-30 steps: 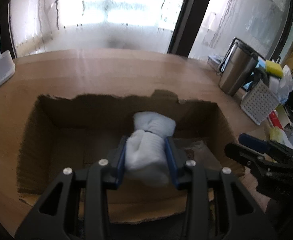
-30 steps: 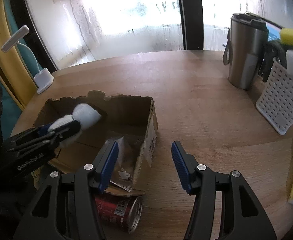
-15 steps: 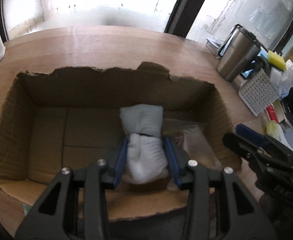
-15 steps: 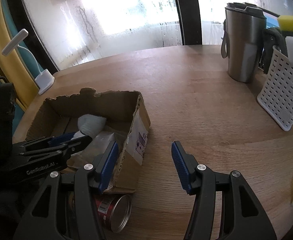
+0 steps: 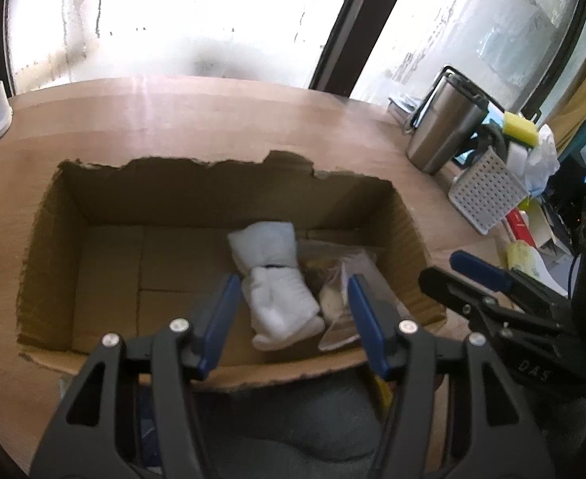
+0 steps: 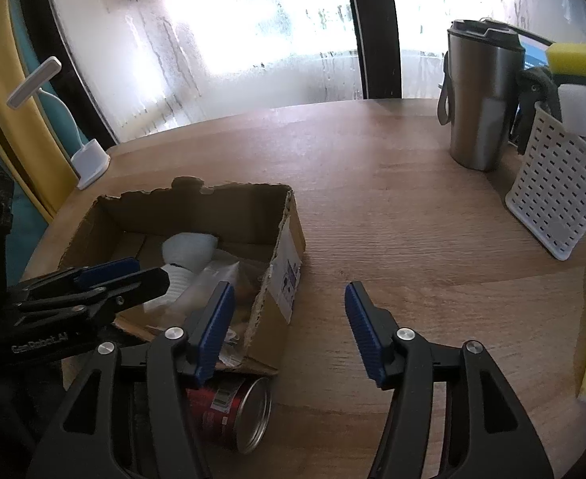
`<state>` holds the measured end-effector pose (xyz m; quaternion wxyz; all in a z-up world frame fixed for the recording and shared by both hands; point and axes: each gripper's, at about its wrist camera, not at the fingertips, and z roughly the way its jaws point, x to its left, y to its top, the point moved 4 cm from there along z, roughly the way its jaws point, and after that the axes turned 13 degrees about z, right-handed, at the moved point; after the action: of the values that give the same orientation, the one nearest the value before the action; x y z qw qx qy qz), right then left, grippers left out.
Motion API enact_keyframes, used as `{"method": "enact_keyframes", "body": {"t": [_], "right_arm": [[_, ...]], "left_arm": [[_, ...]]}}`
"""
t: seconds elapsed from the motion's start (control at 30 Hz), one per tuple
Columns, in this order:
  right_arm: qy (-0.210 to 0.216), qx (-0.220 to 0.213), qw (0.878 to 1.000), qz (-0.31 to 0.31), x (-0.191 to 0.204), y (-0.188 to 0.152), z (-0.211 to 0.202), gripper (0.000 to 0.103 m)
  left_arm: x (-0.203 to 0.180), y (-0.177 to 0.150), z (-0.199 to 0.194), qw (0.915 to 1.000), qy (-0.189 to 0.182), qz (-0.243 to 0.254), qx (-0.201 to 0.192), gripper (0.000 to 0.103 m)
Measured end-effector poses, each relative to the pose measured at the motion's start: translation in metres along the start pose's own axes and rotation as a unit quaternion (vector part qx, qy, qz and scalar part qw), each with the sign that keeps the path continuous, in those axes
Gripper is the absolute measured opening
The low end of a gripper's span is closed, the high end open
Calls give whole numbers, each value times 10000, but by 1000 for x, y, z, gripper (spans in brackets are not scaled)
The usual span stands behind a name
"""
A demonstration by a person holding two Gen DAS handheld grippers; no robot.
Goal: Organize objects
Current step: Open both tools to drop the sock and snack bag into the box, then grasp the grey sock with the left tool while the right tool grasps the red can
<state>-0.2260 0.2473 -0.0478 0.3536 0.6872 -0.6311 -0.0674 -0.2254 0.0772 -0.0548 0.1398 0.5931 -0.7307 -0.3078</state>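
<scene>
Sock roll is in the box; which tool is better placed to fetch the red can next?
Probably the right tool: its opening jaws are empty and the red can lies just below it. The left tool hangs over the cardboard box.

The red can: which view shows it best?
The right wrist view. The red can lies on its side on the table, against the cardboard box, partly behind the right gripper. The left wrist view does not show it.

White rolled socks (image 5: 275, 279) lie inside the torn cardboard box (image 5: 49, 239), beside a clear packet (image 5: 342, 291)
</scene>
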Motion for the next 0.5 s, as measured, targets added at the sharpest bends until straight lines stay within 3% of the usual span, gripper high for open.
{"method": "enact_keyframes", "body": {"t": [0.5], "right_arm": [[-63,-118,9999,-87,15,-16,-16,70]], "left_arm": [[6,-20,-34,9996,96,-7,-281,58]]}}
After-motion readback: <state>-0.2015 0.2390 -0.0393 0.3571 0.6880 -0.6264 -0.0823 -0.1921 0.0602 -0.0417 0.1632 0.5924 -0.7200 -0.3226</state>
